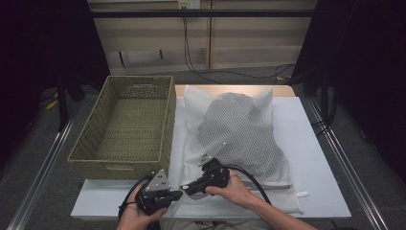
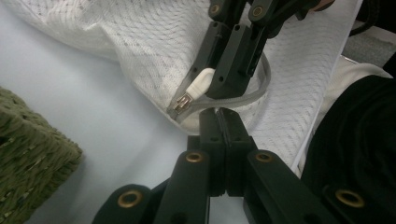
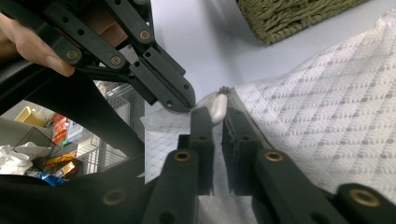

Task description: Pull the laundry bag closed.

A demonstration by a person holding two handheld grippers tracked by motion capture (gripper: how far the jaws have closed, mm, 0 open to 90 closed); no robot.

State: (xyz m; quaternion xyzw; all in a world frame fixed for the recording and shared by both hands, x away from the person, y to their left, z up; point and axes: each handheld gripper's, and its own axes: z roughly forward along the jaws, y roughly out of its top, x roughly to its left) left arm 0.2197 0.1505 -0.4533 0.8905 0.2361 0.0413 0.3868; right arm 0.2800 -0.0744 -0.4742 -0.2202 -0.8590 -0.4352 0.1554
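A white mesh laundry bag (image 1: 239, 139) is spread over the tabletop (image 1: 316, 158), its zipped end at the near edge. That end's fabric, just beside the zip, is pinched in the fully closed jaws of the left gripper (image 2: 219, 114). The white zipper pull (image 2: 198, 84) is clamped between the nearly closed jaws of the right gripper (image 3: 217, 114). A wicker basket (image 1: 127, 127) is seen at the tabletop's left edge, just beside the bag.

Both grippers, left (image 1: 178, 193) and right (image 1: 184, 188), meet tip-to-tip, jaws seemingly closed.
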